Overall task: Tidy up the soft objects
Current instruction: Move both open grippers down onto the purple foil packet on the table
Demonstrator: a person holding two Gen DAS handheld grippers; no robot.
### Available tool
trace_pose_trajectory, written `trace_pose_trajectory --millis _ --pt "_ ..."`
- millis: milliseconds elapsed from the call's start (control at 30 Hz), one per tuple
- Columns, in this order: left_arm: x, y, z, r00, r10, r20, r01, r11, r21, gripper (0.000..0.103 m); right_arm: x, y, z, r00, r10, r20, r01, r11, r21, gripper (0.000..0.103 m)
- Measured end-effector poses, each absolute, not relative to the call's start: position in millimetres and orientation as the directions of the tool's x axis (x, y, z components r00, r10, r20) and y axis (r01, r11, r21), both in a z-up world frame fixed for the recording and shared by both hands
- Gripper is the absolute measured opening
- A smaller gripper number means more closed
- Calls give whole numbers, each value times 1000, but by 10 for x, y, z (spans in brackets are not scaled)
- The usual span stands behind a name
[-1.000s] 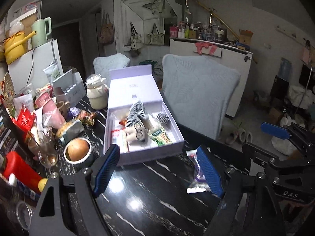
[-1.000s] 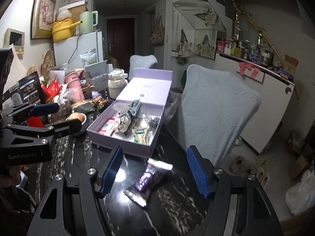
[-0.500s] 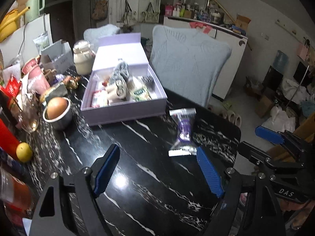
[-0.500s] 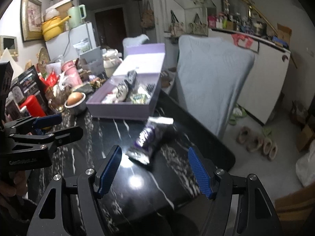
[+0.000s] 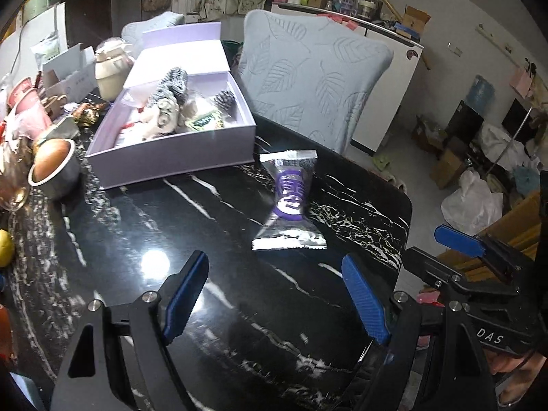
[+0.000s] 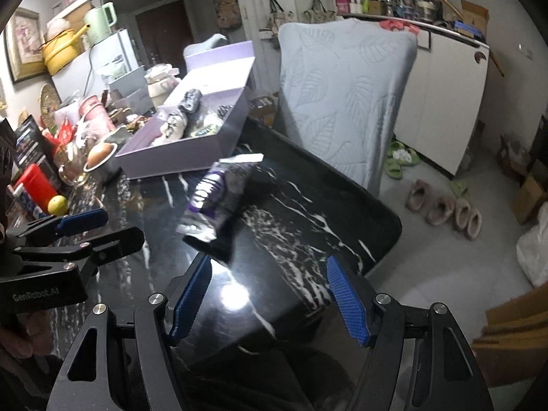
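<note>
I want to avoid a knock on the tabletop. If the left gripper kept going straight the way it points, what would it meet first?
Probably the bare black table just short of the purple snack packet. The left gripper is open and empty. Depth is hard to judge.

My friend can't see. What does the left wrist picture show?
A purple snack packet lies on a black marble table, just ahead of the open left gripper. Behind it sits an open lilac box holding soft toys and packets, beside a chair; the right gripper shows at right.

A purple-and-silver packet (image 6: 214,198) lies on the black marble table (image 6: 308,226) beyond the right tool's (image 6: 270,299) empty, parted jaws.
</note>
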State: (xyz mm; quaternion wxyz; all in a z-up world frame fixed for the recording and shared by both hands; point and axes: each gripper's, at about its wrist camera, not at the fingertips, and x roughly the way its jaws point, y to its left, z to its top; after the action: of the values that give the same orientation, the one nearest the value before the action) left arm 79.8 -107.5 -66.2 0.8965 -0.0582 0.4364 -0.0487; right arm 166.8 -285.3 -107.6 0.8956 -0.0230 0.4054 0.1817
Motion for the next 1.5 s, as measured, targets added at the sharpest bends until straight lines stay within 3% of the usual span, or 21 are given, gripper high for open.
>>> trace_pose_trajectory --millis 533,967,1500 --pt "1326 -1310 -1037 547 -99 -831 33 995 -97 80 2014 -3031 -1271 583 276 -764 -305 946 109 70" --pt "1386 -742 -1197 512 4 -859 -95 994 -52 80 2135 -2908 -1313 567 288 -771 -336 936 103 70" --pt "1554 -675 -1118 540 -107 -835 -2 992 -129 80 2471 -2487 -1357 507 347 -789 -471 878 84 70"
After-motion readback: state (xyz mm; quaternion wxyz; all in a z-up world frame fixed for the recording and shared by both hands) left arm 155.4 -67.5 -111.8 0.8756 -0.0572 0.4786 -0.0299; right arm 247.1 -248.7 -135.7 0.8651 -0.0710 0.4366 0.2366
